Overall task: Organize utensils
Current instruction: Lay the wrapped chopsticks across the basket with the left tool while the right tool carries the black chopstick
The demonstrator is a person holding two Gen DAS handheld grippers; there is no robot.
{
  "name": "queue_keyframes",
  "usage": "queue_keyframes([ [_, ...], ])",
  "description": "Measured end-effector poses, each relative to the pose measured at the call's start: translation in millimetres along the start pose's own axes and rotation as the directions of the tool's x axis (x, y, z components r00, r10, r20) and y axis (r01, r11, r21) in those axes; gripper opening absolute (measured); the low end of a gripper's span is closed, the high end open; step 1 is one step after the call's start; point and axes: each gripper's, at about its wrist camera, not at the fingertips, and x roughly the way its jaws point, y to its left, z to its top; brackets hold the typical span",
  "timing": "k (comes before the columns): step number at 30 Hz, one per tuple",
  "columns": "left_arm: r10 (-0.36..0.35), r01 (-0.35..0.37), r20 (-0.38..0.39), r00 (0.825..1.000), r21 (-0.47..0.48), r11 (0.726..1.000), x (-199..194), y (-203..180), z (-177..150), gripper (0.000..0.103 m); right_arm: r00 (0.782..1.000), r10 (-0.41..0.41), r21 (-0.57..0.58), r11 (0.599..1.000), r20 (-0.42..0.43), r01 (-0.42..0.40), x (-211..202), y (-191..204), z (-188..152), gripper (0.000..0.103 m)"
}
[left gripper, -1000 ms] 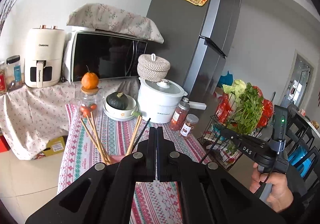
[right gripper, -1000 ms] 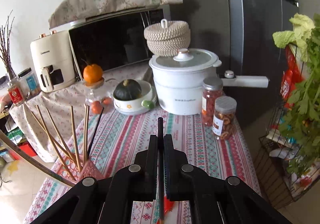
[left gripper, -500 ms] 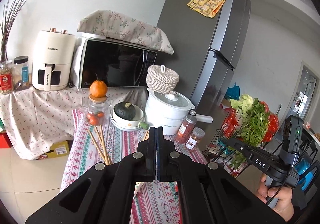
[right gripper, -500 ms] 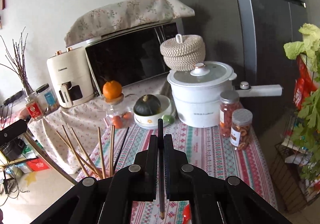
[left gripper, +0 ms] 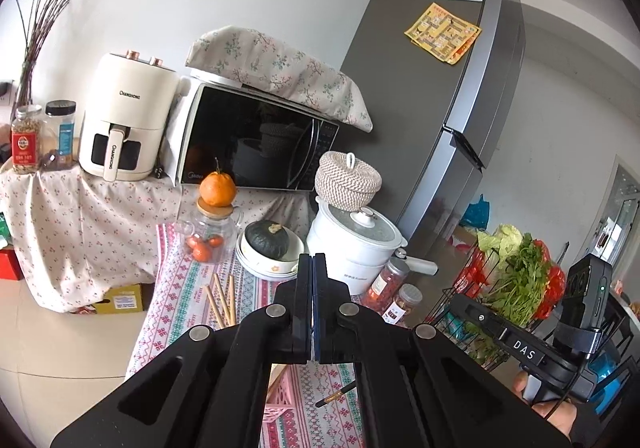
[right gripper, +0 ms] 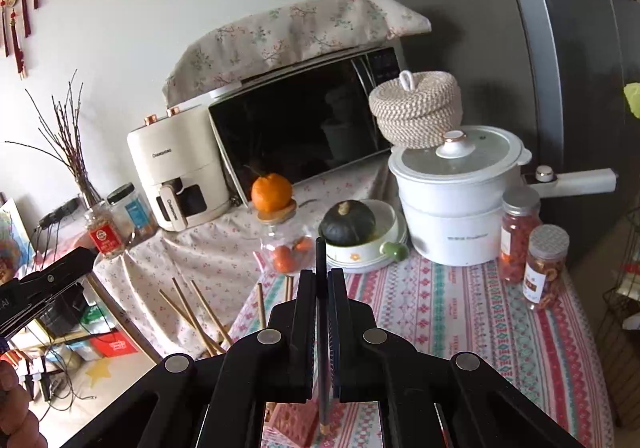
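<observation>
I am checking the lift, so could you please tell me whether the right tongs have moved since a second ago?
Yes. The right tongs, shut on a dark chopstick, have pulled back and up: the white pot now sits farther away.

Orange (left gripper: 217,190) on jar (left gripper: 208,236), left of pot (left gripper: 354,244)

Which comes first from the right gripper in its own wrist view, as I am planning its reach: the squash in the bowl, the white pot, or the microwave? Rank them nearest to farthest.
From the right gripper, shut on a dark chopstick:
1. Squash, just ahead in its bowl.
2. White pot, farther back on the right.
3. Microwave, at the back by the wall.
</observation>
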Motion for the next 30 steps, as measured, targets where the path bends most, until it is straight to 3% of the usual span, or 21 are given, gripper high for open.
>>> queue_keyframes([
  [5,-0.033,0.032,0.042,0.999,0.018,0.999,-1.2,-3.0,1.4,0.0,1.0,0.014,-0.002,1.0,0.009,-0.014,2.5,5.0,2.7,0.004],
  [19,-0.092,0.092,-0.005,0.996,-0.044,0.995,20.7,-0.1,-4.8,0.0,0.998,0.049,0.018,0.999,0.031,-0.05,-2.0,8.4,6.8,0.004],
  [30,0.015,-0.022,-0.147,0.989,-0.047,0.999,66.2,14.4,-24.0,0.0,0.997,0.063,0.009,0.998,0.042,-0.063,-3.3,16.7,5.2,0.004],
])
